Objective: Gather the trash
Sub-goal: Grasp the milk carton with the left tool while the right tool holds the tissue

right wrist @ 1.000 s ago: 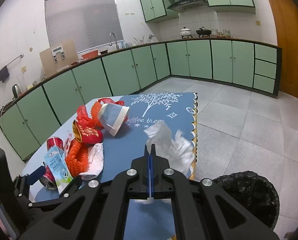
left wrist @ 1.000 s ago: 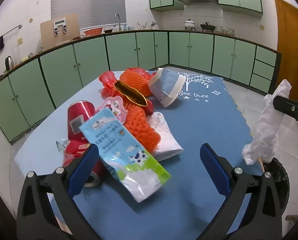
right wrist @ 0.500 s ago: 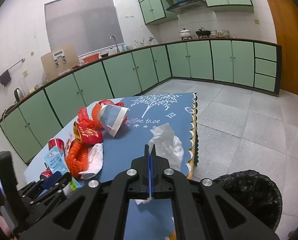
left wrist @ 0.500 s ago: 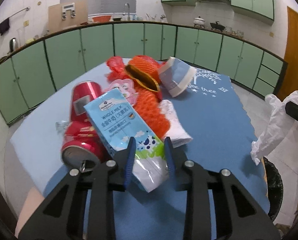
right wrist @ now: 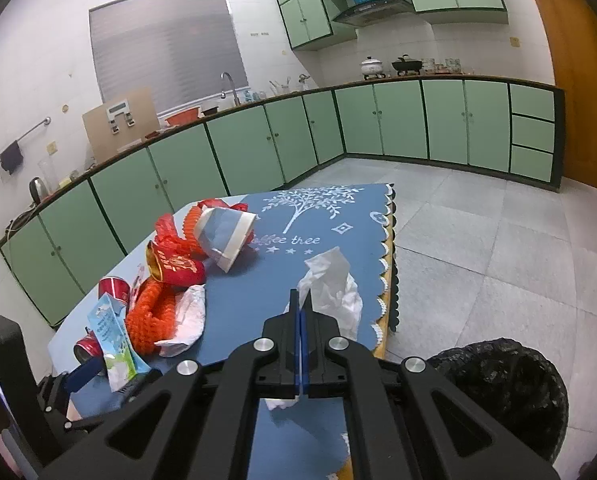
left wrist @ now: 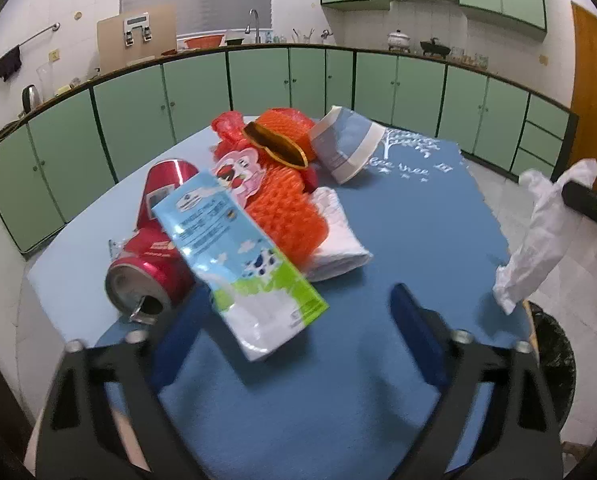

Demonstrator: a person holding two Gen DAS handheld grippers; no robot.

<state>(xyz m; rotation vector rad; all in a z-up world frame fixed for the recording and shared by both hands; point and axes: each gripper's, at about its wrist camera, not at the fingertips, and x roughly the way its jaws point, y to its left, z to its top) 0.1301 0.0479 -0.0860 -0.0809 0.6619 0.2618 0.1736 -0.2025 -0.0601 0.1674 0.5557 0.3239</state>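
Now milk carton (left wrist: 242,256) betw. L gripper (left wrist: 298,332) jaws, untouched.

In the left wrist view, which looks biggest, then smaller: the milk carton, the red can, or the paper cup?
1. milk carton, though it is nearest the camera.
2. red can.
3. paper cup, farthest away, so its true size is unsure.

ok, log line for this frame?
left tongs: just opening, milk carton between, not gripped | right tongs: shut on tissue | bin: beside table
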